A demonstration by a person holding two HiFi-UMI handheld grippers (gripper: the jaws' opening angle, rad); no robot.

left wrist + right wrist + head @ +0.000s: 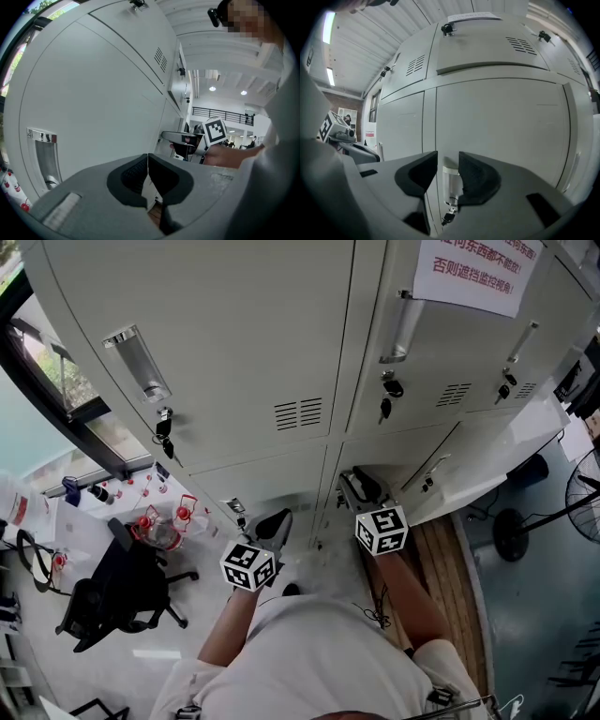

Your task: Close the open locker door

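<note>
Grey locker door (pixel 487 470) ajar at 3 o'clock; left gripper (pixel 148 174) pinched closed (empty), right gripper (pixel 448 173) narrowly parted, handle (pixel 451 186) beyond gap.

Pale glossy floor (pixel 202 615) carries a black office chair (pixel 117 592) on its wheeled base. Just beyond the chair, clear bottles with red caps (pixel 161 526) stand near the foot of grey lockers (pixel 234 352). Well to the chair's right, past a strip of wooden boards (pixel 450 568), stands a black pedestal fan (pixel 514 532).

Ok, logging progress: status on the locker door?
Left gripper shut, empty. Right gripper open, locker handle beyond it. No door clearly open. Nothing blocking.
</note>
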